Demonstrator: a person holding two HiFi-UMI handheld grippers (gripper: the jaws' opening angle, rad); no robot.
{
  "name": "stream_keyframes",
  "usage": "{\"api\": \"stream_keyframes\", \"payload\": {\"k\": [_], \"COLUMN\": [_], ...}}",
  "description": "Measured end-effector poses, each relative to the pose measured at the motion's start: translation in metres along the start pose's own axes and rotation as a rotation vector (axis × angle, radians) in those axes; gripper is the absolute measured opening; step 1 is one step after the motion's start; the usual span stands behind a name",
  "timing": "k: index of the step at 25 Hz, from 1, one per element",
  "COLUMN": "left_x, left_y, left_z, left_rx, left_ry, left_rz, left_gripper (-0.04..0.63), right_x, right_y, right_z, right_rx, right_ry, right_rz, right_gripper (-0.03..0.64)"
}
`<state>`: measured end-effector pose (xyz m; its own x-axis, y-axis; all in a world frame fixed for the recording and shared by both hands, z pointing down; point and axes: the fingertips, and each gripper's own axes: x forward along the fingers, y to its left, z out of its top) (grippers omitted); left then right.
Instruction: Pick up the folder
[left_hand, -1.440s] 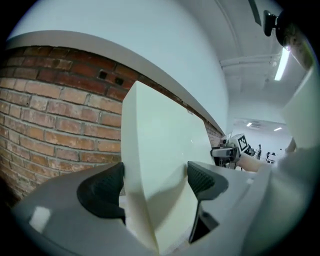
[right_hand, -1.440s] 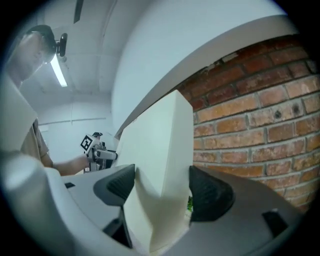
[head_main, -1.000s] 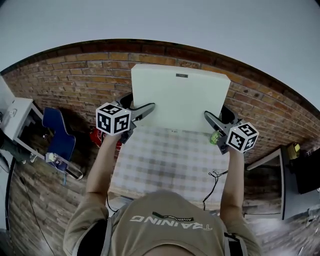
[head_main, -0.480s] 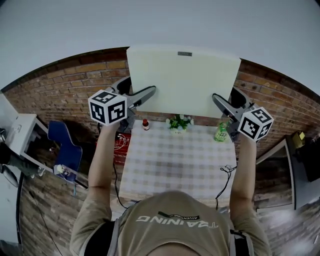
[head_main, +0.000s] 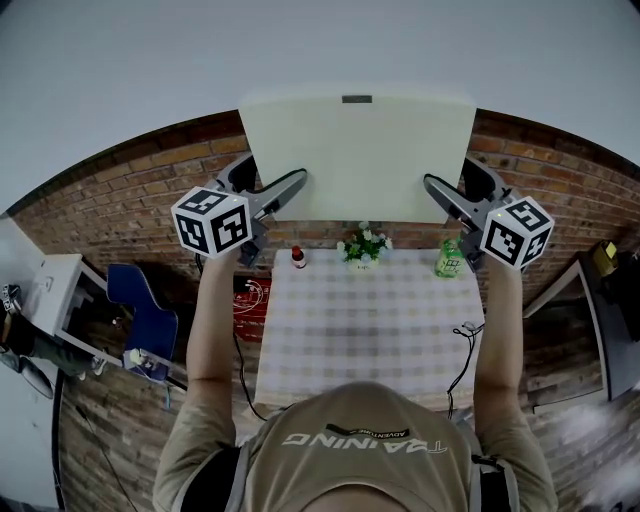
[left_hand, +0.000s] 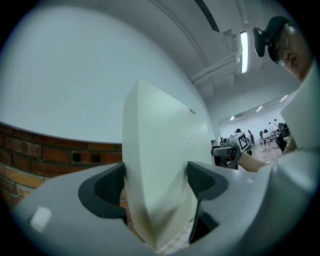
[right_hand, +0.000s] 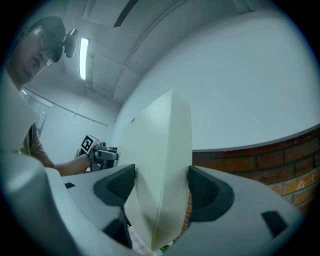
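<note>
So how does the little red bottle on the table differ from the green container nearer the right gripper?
The red bottle is dark red and small; the green container is pale green and bigger. The red bottle stands left of the flowers; the green container stands right of them, near the table's corner. Both stand at the table's far edge, untouched, with the folder held clear of the table.

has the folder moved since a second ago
Yes. The folder has gone up: it covered the far end of the checked table a second ago and now hangs clear above it.
</note>
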<state>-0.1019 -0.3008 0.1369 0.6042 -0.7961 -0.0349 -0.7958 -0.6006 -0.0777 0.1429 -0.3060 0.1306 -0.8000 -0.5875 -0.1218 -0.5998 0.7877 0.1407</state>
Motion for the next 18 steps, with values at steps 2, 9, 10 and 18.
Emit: {"api": "stream_keyframes", "payload": {"k": [2,9,10,18], "left_x": [0.0,-0.001,-0.001,0.004], "left_y": [-0.001,0.001,0.002,0.009], "left_z": [0.001,-0.004,-0.005,-0.013], "left_rx": [-0.003,-0.01,-0.014,-0.038], "left_ry": [-0.002,0.007,0.007,0.001], "left_rz": [-0.004,0.001,-0.001,-0.008], "left_gripper": [0.385,0.385,0.385,0.385], "right_x": [-0.002,0.001,0.002,0.007], "right_y": [0.0,0.002,0.002,-0.002], "right_z": [0.001,-0.003,-0.004,-0.01], "right_rx": [0.001,0.001,0.006,0.01], "right_ry": [-0.001,0.022,0.021,0.036], "right_rz": [-0.003,-0.007,-0.008,-0.01], "right_gripper": [0.302,0.302,0.302,0.302]}}
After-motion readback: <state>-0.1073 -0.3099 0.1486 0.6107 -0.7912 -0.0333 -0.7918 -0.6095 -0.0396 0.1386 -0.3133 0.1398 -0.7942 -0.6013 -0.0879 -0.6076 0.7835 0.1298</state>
